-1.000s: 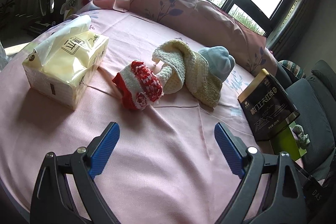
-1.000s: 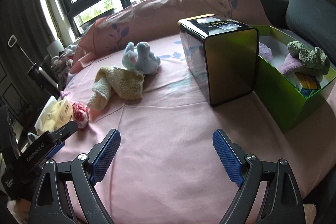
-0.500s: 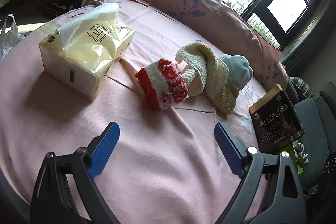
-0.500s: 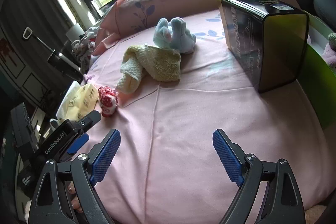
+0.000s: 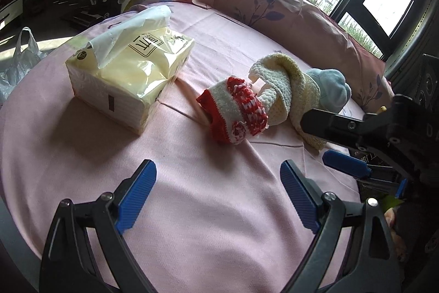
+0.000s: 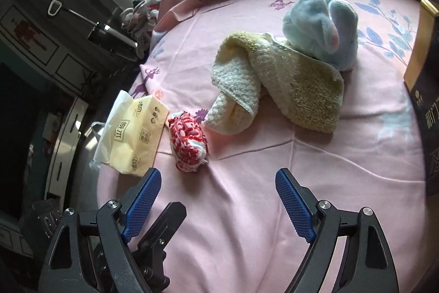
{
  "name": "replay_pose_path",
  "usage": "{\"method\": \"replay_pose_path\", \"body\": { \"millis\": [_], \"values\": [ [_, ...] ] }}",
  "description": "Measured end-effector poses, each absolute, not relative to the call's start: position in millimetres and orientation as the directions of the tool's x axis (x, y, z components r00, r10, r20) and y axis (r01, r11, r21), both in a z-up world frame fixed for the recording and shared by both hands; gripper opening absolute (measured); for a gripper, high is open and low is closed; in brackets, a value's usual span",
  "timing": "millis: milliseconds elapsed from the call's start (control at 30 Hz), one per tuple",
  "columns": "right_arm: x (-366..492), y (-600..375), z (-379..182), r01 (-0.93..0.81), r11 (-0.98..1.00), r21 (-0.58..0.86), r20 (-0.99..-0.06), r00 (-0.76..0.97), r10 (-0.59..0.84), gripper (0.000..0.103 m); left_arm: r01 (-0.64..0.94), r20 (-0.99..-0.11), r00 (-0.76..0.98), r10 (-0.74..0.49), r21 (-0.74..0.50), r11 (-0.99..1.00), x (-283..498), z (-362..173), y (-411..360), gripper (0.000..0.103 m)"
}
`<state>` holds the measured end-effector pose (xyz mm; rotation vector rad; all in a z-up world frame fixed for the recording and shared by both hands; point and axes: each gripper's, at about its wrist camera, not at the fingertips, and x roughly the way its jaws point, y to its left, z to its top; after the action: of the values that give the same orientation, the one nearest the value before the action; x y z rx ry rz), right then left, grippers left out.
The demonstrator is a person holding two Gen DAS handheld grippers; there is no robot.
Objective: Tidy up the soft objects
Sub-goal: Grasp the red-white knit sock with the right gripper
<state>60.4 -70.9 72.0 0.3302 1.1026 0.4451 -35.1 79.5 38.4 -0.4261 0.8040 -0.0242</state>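
While we hold both tools over the pink sheet [image 5: 219, 210], the left gripper [image 5: 218, 192] stands spread wide at the bottom of its view with only bare cloth between its blue pads. Our right gripper [image 6: 218, 201] is closing, yet nothing lies between its jaws either. At the centre of the left view sits the red and white knitted piece [image 5: 236, 114], touching the cream towel [image 5: 285, 89] to its right; the blue plush toy [image 6: 321, 26] rests against the towel's far end, upper right of the right view. We see the tissue pack [image 5: 129, 76] lying apart at the left.
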Motion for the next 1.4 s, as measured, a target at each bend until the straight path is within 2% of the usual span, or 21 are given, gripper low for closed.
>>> {"method": "replay_pose_path", "body": {
  "millis": [67, 100, 267, 333, 400, 467, 500, 633, 733, 833, 933, 1067, 1200, 1300, 1400],
  "values": [
    [82, -59, 67, -0.182, 0.866, 0.466, -0.801, 0.329, 0.5, 0.072, -0.156, -0.699, 0.691, -0.184, -0.394, 0.906, -34, 37, 84, 0.091],
    [90, -54, 64, -0.189, 0.86, 0.475, -0.804, 0.304, 0.511, 0.07, -0.162, -0.7, 0.688, -0.192, -0.407, 0.899, -34, 36, 87, 0.091],
    [118, -27, 45, -0.206, 0.856, 0.474, -0.833, 0.211, 0.512, 0.069, -0.189, -0.714, 0.674, -0.189, -0.414, 0.89, -30, 33, 91, 0.091],
    [122, -23, 39, -0.209, 0.834, 0.511, -0.813, 0.199, 0.548, 0.069, -0.191, -0.715, 0.674, -0.187, -0.413, 0.89, -30, 33, 91, 0.091],
    [124, -20, 33, -0.201, 0.811, 0.549, -0.791, 0.187, 0.582, 0.059, -0.19, -0.717, 0.672, -0.185, -0.409, 0.892, -29, 33, 90, 0.091],
    [123, -19, 30, -0.194, 0.778, 0.598, -0.758, 0.178, 0.627, 0.041, -0.189, -0.719, 0.67, -0.185, -0.405, 0.895, -28, 33, 90, 0.091],
    [122, -19, 31, -0.195, 0.758, 0.623, -0.738, 0.175, 0.652, 0.037, -0.188, -0.719, 0.67, -0.185, -0.406, 0.894, -29, 33, 90, 0.091],
    [114, -23, 34, -0.187, 0.752, 0.632, -0.725, 0.201, 0.659, 0.031, -0.191, -0.713, 0.673, -0.196, -0.424, 0.885, -31, 33, 93, 0.091],
    [102, -40, 41, -0.153, 0.748, 0.646, -0.711, 0.234, 0.663, 0.03, -0.189, -0.712, 0.673, -0.2, -0.428, 0.884, -31, 33, 93, 0.091],
    [74, -77, 52, -0.117, 0.714, 0.69, -0.655, 0.32, 0.685, 0.03, -0.175, -0.713, 0.669, -0.209, -0.424, 0.889, -32, 34, 92, 0.091],
    [45, -112, 53, -0.042, 0.734, 0.678, -0.678, 0.35, 0.646, 0.03, -0.143, -0.703, 0.666, -0.25, -0.45, 0.882, -32, 34, 89, 0.091],
    [8, -145, 47, 0.02, 0.72, 0.694, -0.674, 0.368, 0.64, 0.03, -0.052, -0.676, 0.637, -0.37, -0.517, 0.855, -34, 36, 82, 0.089],
    [-14, -163, 33, 0.085, 0.721, 0.688, -0.694, 0.368, 0.619, 0.03, 0.093, -0.651, 0.604, -0.459, -0.515, 0.852, -45, 45, 56, 0.083],
    [-22, -177, 27, 0.111, 0.679, 0.726, -0.663, 0.377, 0.647, 0.03, 0.212, -0.643, 0.528, -0.555, -0.533, 0.819, -54, 46, 31, 0.083],
    [-25, -184, 26, 0.125, 0.675, 0.727, -0.661, 0.395, 0.638, 0.03, 0.26, -0.659, 0.439, -0.611, -0.557, 0.789, -57, 41, 10, 0.083]
  ]
}}
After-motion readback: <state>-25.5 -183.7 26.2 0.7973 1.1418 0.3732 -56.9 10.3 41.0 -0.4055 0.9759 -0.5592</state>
